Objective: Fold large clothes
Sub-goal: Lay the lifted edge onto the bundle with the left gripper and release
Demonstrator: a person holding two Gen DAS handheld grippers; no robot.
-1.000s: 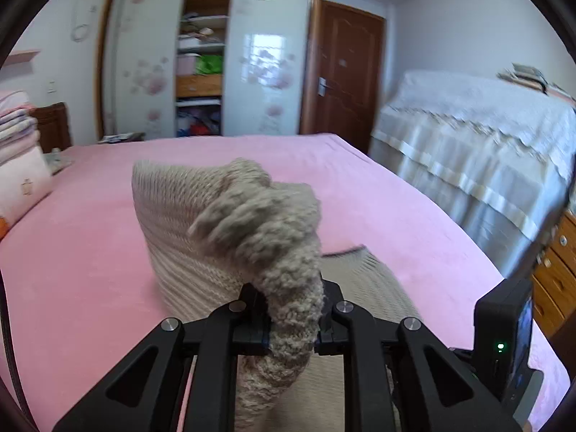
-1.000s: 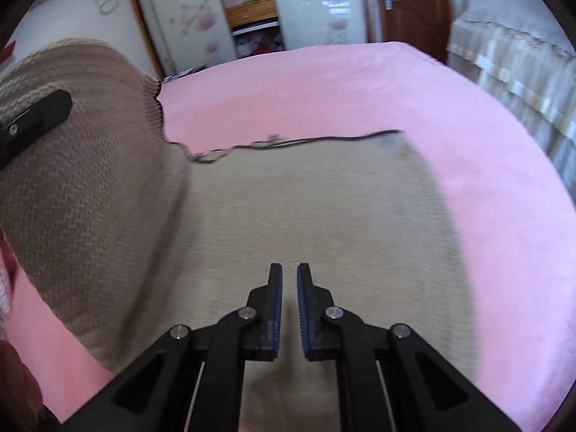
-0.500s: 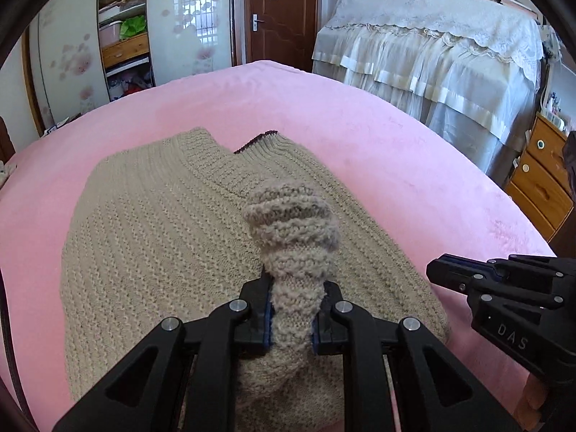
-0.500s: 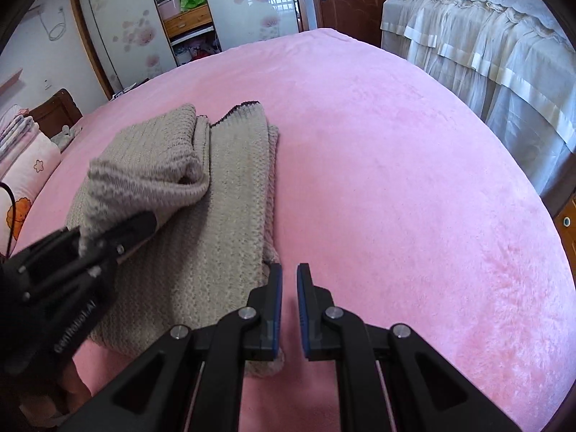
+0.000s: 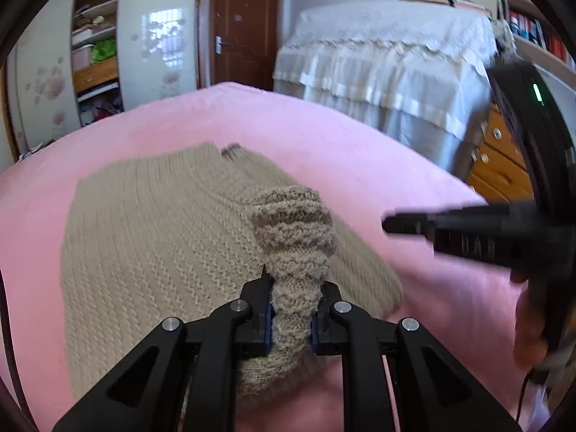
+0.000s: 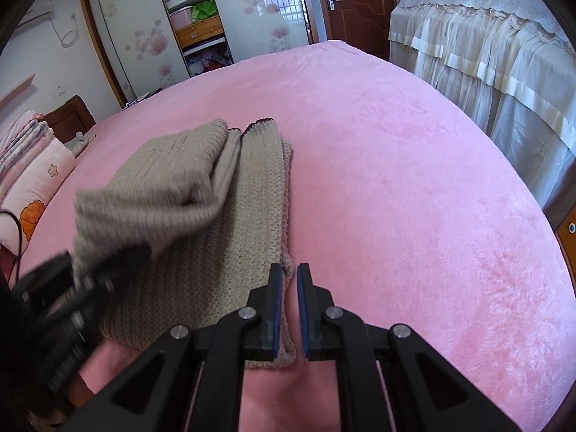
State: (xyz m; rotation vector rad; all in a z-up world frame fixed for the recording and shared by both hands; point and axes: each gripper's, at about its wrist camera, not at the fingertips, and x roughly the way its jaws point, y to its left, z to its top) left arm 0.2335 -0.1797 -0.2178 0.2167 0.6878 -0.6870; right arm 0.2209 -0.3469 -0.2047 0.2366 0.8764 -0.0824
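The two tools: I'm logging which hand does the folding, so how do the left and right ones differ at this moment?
The left tool is shut on a bunched fold of the beige knit sweater; the right tool is shut on nothing, its pads nearly touching. The left tool lifts the knit above the rest of the sweater; the right tool hangs over the sweater's near edge and the pink blanket. Both are black with blue pads.

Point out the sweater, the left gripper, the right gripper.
sweater (image 6: 248,194), right wrist view, flat folded panel.
left gripper (image 5: 291,318), left wrist view, between fingertips clamping bunched knit.
right gripper (image 6: 289,306), right wrist view, narrow gap between pads.
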